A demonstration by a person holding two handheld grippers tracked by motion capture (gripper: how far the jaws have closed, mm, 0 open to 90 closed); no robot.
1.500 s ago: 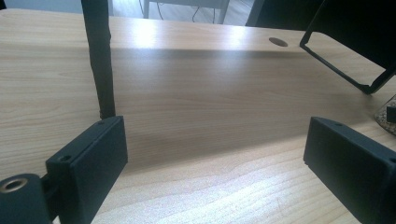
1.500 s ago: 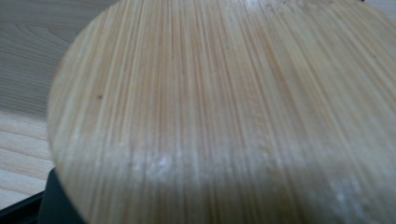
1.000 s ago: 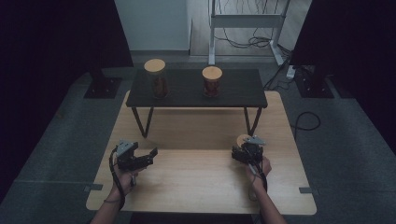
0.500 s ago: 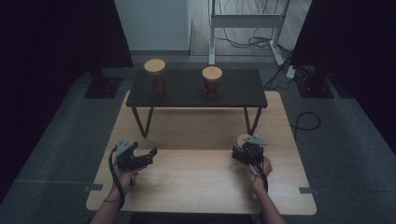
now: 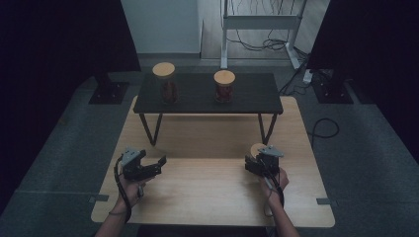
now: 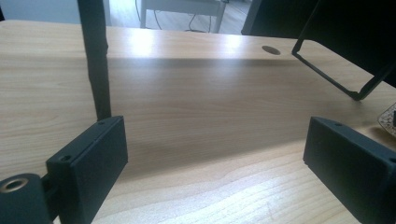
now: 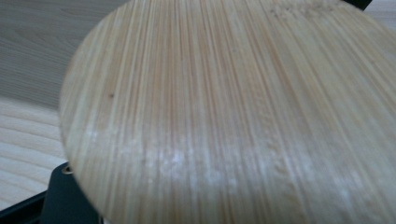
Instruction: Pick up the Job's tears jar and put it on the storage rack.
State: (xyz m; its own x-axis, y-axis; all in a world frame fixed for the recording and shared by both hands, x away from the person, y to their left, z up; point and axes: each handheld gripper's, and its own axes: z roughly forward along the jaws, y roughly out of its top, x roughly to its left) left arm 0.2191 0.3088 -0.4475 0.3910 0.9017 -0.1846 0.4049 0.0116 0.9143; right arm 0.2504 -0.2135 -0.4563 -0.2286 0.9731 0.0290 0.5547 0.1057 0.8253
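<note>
Right tongs [image 5: 257, 160] are clamped on a bamboo-lidded jar [image 7: 233, 107] at 5 o'clock on the surface [image 5: 207, 192]; a weak hold could drop it. Left tongs [image 5: 157, 164] stand apart, empty.

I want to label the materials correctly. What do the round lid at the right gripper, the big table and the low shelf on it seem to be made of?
The round lid looks like bamboo, matt, with fine parallel strips. The big table seems light wood or wood-look laminate with a smooth, slightly glossy finish and visible grain. The low shelf appears dark and matt, with thin black legs, probably metal.
</note>
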